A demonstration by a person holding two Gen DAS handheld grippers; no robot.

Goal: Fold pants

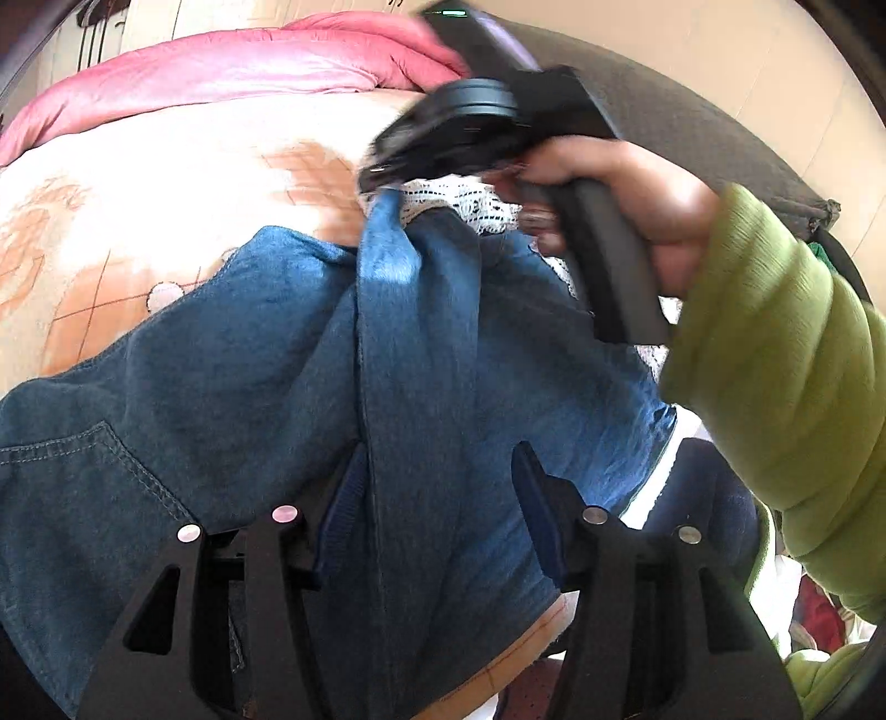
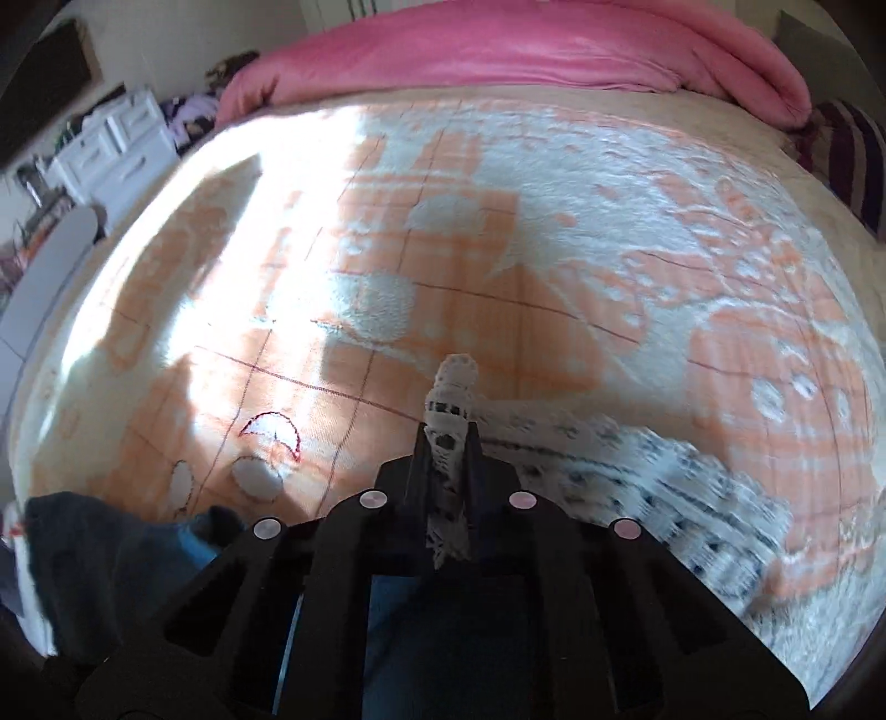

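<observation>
Denim and lace, lifted over the bed

Denim, soft and mid-blue, fills my left view: the pants [image 1: 232,387] lie spread on the bed blanket [image 1: 166,183], with a stitched patch pocket [image 1: 83,454] at the left and one long fold of cloth rising to the upper middle. My left tool [image 1: 437,498] stands released, its two blue-padded fingers [image 1: 343,520] apart on either side of that fold, and I cannot tell whether either pad touches the cloth. At the top of the fold my right tool [image 1: 387,171] pinches the leg end, where a white crocheted lace hem [image 1: 459,202] spills out. My right hand [image 1: 626,199] grips the black handle, sleeve in puffy green [image 1: 775,354].

From the right wrist, the right tool [image 2: 448,443] is clenched on that lace hem [image 2: 451,399]: a bunched openwork strip stands up between the narrow black fingers, and more lace [image 2: 664,487] streams off blurred to the right. Dark denim [image 2: 111,554] hangs at the lower left.

Beyond lies a wide stretch of fuzzy cream blanket [image 2: 554,249] with orange blocks and thin red lines, sunlit at left. A rolled pink quilt [image 2: 498,50] bounds the far edge, a striped cushion [image 2: 847,155] sits at the right corner, and white drawers [image 2: 111,144] stand past the left edge.
</observation>
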